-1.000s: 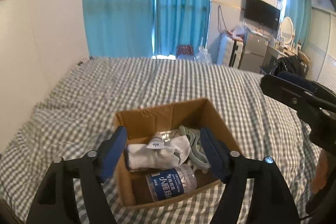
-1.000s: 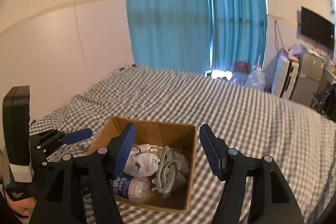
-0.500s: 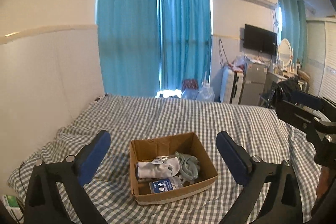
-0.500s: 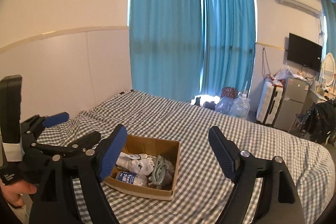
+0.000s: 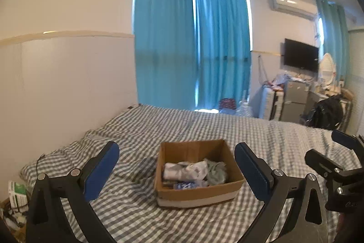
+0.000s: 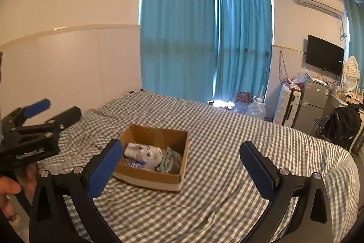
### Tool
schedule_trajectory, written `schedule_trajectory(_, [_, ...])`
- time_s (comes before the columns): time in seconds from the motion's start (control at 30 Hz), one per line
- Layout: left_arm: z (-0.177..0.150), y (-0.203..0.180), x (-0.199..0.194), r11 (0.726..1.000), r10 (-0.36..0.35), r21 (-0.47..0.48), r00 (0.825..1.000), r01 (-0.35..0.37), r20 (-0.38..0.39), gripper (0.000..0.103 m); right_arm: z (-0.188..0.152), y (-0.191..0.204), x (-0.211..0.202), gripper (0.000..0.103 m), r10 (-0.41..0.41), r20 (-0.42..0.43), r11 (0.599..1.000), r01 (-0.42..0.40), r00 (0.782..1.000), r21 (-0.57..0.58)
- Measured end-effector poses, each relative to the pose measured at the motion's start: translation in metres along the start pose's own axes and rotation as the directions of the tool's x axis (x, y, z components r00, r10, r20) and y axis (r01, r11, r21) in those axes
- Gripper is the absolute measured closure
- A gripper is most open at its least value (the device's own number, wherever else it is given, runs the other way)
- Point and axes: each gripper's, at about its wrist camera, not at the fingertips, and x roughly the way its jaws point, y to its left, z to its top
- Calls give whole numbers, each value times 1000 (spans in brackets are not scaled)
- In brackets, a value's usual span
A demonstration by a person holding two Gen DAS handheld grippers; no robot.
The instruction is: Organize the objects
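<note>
The left gripper (image 5: 176, 171) is held level with its jaws spread wide and nothing between them. The right gripper (image 6: 180, 171) is beside it, jaws equally wide and empty. The person's left hand (image 6: 9, 191) grips the left gripper's handle.

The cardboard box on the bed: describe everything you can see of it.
The cardboard box is brown, corrugated-looking, low and open-topped, with a pale band of tape around its base. It sits flat on the grey-and-white checked bedcover. Inside lie a crumpled white cloth, a grey-green cloth and a blue-labelled bottle on its side against the near wall. Both grippers are open and clear of it; nothing else touches it.
</note>
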Motion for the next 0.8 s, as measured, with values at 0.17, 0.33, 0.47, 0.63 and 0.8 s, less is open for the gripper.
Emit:
schedule_trajectory(0.17, [-30,-1,13,999,-34,-9,999,34,-39,0,-35,-10,21,0,19,20,998,-20,1000,55])
schedule_trajectory(0.33, [-47,-9,19,998,-67,10,995,68,-76,0,-61,-21,40,0,14,-23,994,-12,1000,108])
schedule_trajectory(0.47, [-51,-16,22,996,-80,30,992,83,-102,0,-68,-30,44,0,-14,-42,992,19,999,126])
schedule_trajectory(0.63, [-53,-14,23,997,-78,12,990,80,-119,0,-68,-28,44,0,-8,-28,992,12,1000,123])
schedule_trajectory(0.8, [-54,-10,23,998,-68,-10,990,67,-124,0,-69,-26,45,0,-20,-34,994,24,999,110])
